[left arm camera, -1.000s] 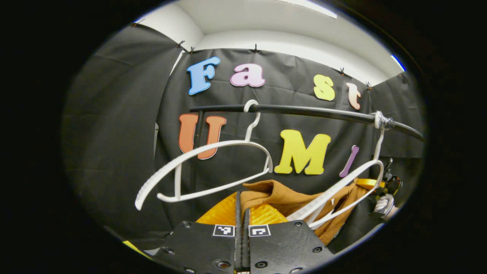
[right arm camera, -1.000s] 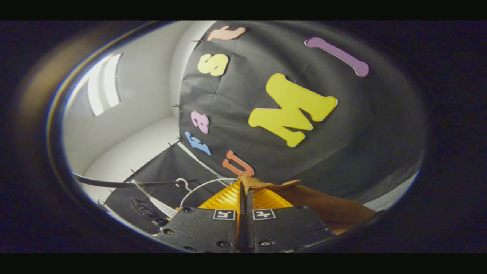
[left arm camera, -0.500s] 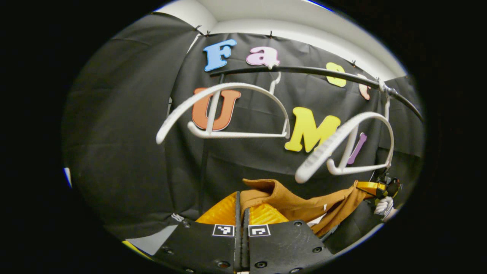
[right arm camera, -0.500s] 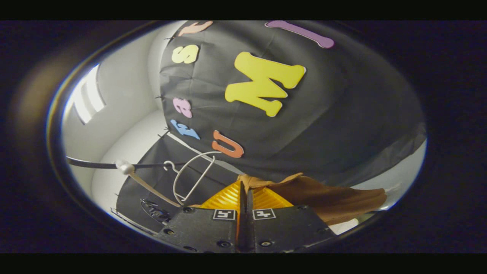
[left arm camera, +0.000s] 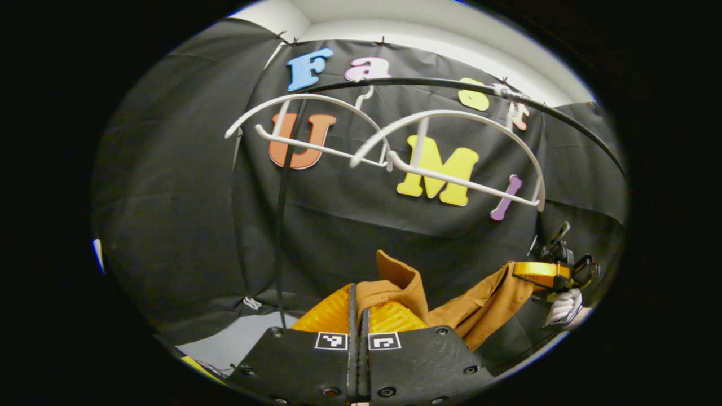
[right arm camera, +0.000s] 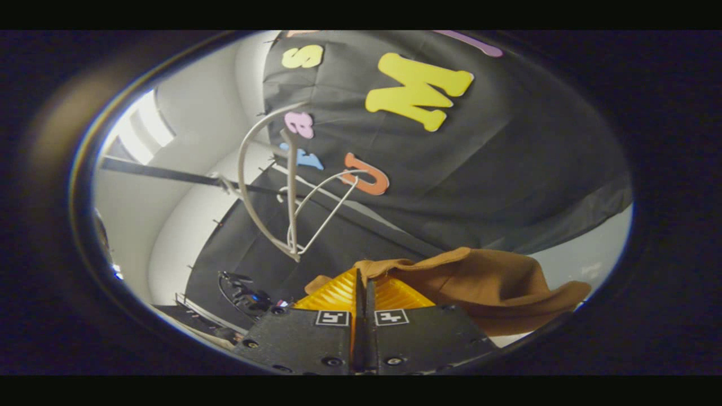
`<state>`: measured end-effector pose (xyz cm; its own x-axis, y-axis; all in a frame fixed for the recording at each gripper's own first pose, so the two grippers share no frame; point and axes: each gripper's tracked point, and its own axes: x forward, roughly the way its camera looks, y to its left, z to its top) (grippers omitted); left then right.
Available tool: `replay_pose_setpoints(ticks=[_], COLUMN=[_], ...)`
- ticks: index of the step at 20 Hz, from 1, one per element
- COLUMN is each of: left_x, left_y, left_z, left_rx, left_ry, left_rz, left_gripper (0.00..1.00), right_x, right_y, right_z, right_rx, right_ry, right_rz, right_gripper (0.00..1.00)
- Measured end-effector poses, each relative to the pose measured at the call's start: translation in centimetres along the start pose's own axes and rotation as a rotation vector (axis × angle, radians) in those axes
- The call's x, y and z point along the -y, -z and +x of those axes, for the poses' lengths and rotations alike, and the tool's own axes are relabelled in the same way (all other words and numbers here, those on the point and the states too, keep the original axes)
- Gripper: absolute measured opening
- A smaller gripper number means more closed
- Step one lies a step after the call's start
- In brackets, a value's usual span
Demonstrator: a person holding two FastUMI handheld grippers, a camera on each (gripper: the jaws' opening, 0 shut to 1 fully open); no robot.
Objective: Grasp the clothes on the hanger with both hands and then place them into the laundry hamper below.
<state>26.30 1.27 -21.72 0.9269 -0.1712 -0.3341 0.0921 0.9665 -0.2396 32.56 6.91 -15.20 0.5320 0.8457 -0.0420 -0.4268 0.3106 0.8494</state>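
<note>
Your left gripper [left arm camera: 357, 316] and right gripper [right arm camera: 361, 307] each stay clamped on the brown garment [left arm camera: 451, 307]. Since 1 second ago it has come off the 2 white hangers [left arm camera: 451, 146], now bare at upper frame. Next, lower it into the hamper.

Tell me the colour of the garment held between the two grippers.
Plain brown garment, no pattern; it shows best in the right gripper view.
</note>
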Motion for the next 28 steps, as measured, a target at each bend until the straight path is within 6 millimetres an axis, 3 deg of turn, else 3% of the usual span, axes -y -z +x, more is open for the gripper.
replay_pose_setpoints(ticks=[4,5,7,9,10,13,15,16,19,20,22,24,28], left_x=[4.3,5.2,7.2,8.3,8.4,8.0,8.4,8.3,8.1,8.1,7.4,6.8,6.1], left_y=[-0.8,-0.9,-0.9,-0.5,0.0,2.9,5.5,6.9,12.4,14.1,18.1,22.6,29.1], left_z=[-1.2,-1.6,-2.0,-2.2,-2.4,-2.4,-2.3,-2.1,-1.8,-1.4,-0.9,-1.5,-2.2], left_rx=[0.002,0.004,0.008,0.010,0.007,-0.042,-0.082,-0.103,-0.190,-0.227,-0.310,-0.397,-0.542], left_ry=[0.073,0.094,0.134,0.155,0.159,0.164,0.182,0.184,0.173,0.170,0.144,0.116,0.059], left_rz=[-0.013,-0.011,0.005,0.026,0.031,0.009,-0.024,-0.025,-0.039,-0.049,-0.062,-0.080,-0.112], left_gripper=[0.00,0.05,0.05,0.00,0.05,0.00,0.05,0.00,0.00,0.05,0.00,0.00,0.00], right_x=[-6.4,-7.9,-10.3,-11.6,-11.2,-8.7,-5.5,-4.0,1.0,2.7,6.4,9.5,14.5], right_y=[3.9,5.1,8.0,9.9,10.8,12.1,13.0,13.2,15.3,16.2,18.4,20.8,24.5], right_z=[1.3,1.8,3.2,4.2,4.5,4.5,3.5,3.2,1.5,1.1,-0.1,-1.6,-3.4], right_rx=[-0.057,-0.079,-0.115,-0.144,-0.165,-0.195,-0.207,-0.210,-0.238,-0.260,-0.312,-0.367,-0.463], right_ry=[-0.069,-0.079,-0.096,-0.095,-0.083,-0.003,0.060,0.099,0.223,0.261,0.356,0.449,0.601], right_rz=[-0.061,-0.087,-0.140,-0.184,-0.205,-0.239,-0.230,-0.219,-0.200,-0.197,-0.194,-0.198,-0.126], right_gripper=[0.04,0.04,0.03,0.03,0.02,0.03,0.03,0.02,0.03,0.02,0.02,0.02,0.04])
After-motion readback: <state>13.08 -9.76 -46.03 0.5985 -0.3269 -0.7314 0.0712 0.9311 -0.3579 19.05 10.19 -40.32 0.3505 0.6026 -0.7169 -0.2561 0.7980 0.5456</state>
